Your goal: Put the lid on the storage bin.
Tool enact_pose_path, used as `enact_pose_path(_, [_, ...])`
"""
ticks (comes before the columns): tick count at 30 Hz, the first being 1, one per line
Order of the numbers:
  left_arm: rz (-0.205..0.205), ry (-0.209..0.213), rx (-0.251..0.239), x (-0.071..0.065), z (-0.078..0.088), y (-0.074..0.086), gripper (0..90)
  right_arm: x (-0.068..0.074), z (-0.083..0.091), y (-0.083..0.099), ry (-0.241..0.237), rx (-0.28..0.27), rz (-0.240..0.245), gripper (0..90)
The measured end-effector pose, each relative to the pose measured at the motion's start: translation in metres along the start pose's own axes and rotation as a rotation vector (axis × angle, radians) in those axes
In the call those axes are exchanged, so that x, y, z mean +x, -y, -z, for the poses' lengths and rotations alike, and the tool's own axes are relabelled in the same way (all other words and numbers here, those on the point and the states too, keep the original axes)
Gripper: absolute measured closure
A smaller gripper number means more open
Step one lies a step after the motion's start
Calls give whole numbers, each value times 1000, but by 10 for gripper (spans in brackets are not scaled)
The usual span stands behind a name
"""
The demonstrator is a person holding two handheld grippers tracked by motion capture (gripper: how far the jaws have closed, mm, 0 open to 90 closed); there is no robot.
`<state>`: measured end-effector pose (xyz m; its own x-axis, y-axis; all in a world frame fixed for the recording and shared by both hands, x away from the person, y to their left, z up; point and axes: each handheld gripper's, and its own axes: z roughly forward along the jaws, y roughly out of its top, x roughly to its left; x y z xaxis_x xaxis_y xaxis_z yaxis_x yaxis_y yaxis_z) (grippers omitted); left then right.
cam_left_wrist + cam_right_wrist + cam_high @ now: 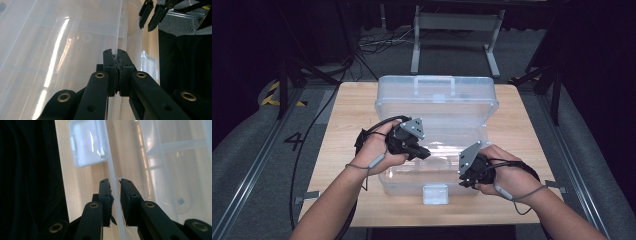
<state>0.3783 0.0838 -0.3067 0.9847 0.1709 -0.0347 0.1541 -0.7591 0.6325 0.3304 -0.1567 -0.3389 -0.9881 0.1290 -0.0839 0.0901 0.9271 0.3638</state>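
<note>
1. two grippers are on one clear plastic storage box (432, 150) that sits in the middle of the wooden table (532, 120), its lid (437, 95) swung up at the back with the carry handle on top.
2. left gripper (424, 152) is clenched on the thin box wall (118, 37). in the left gripper view the pads (110, 70) are squeezed tight with the plastic edge running up between them. my guess is it's pinning the box so it can't slide or tip.
3. right gripper (465, 181) is at the front right part of the rim. in the right gripper view its jaws straddle the rim (111, 177) with a visible gap on either side, so i'd call it released, not biting down. looks like it's either lining up for a grip or just let go, can't say which.
4. front latch (435, 194) hangs down off the front wall, just beside the right gripper. it's the closest thing to snag on.
5. around it: table's otherwise bare, a metal stand (457, 30) and loose cables (377, 42) on the floor behind, well apart from the work. the raised lid is the only real obstacle for reaching in from the back.
</note>
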Motion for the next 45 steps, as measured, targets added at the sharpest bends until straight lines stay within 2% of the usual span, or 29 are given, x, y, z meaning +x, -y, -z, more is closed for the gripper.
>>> enact_pose_path(6, [0, 2, 1, 0, 0, 0, 876, 0, 12, 0, 0, -46, -13, 841])
enact_pose_path(10, [1, 2, 0, 0, 0, 0, 876, 0, 20, 1, 4, -55, -27, 878])
enact_pose_path(15, [4, -3, -5, -1, -1, 1, 875, -2, 32, 3, -5, -88, -85, 900])
enact_pose_path(21, [3, -4, -2, -1, 0, 2, 875, -5, 46, 7, 23, -204, -134, 900])
enact_pose_path(29, [7, 1, -12, -2, -2, 3, 876, -9, 55, 14, 46, -270, -184, 900])
enact_pose_path(34, [5, 11, -18, -1, -2, 4, 875, -12, 61, 22, 82, -354, -248, 900])
enact_pose_path(35, [5, 11, -18, -1, -2, 4, 875, -12, 61, 22, 82, -354, -248, 900])
enact_pose_path(36, [6, 9, -19, -1, -2, 4, 875, -14, 63, 27, 100, -400, -278, 900])
enact_pose_path(37, [4, 9, -18, -1, -2, 4, 875, -14, 63, 27, 100, -400, -278, 900])
enact_pose_path(42, [7, 9, -27, -1, -2, 5, 874, -20, 69, 39, 152, -496, -349, 900])
enact_pose_path(45, [8, 10, -32, -1, -2, 6, 874, -22, 70, 43, 164, -517, -369, 900])
